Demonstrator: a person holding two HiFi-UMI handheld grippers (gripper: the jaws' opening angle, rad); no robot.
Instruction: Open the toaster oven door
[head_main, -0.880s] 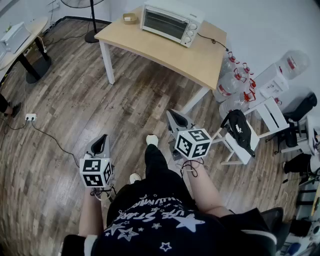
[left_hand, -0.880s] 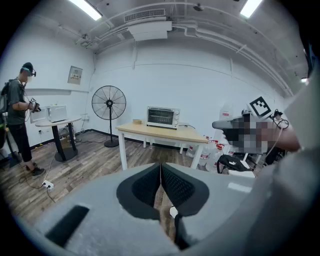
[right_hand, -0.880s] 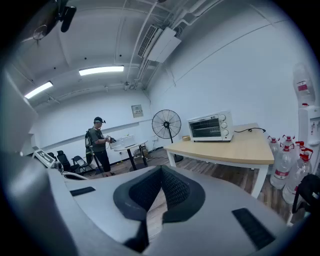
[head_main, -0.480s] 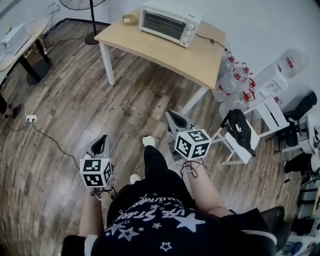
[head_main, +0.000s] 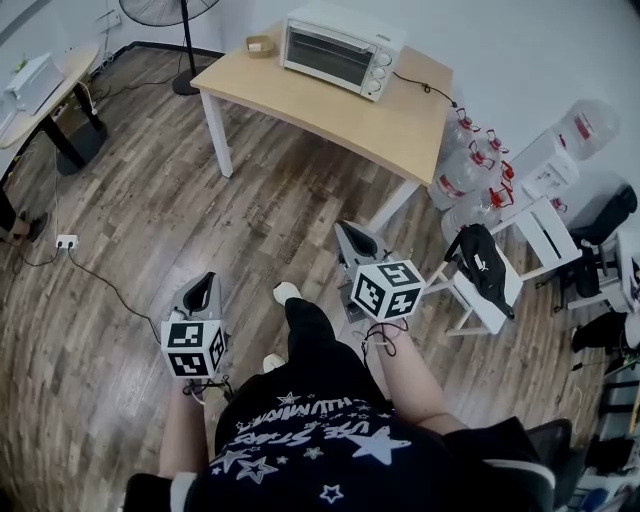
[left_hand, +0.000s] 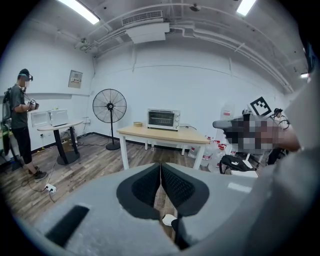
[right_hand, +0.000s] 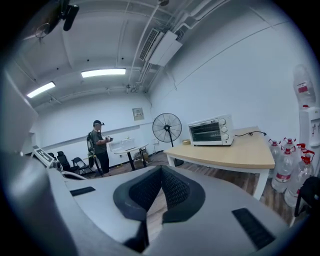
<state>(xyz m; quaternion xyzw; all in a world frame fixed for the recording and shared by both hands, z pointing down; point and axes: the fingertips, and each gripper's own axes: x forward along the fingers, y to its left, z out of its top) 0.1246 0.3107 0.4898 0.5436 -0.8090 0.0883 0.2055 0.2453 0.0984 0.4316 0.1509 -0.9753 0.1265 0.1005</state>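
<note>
A white toaster oven (head_main: 340, 48) with its glass door closed stands at the far end of a light wooden table (head_main: 340, 100); it also shows in the left gripper view (left_hand: 163, 119) and the right gripper view (right_hand: 211, 131). My left gripper (head_main: 200, 296) hangs low over the wooden floor, jaws shut and empty (left_hand: 160, 172). My right gripper (head_main: 352, 243) is held near the table's front edge, well short of the oven, jaws shut with nothing between them (right_hand: 161, 175).
A small tan box (head_main: 261, 42) sits left of the oven. A standing fan (head_main: 180, 40) is left of the table. Water bottles (head_main: 465, 165) and a white chair with a black bag (head_main: 482, 270) stand to the right. Another person (left_hand: 20, 125) stands by a round table.
The view has drifted slightly toward the table; my foot has stepped forward. Both grippers stay low and shut.
</note>
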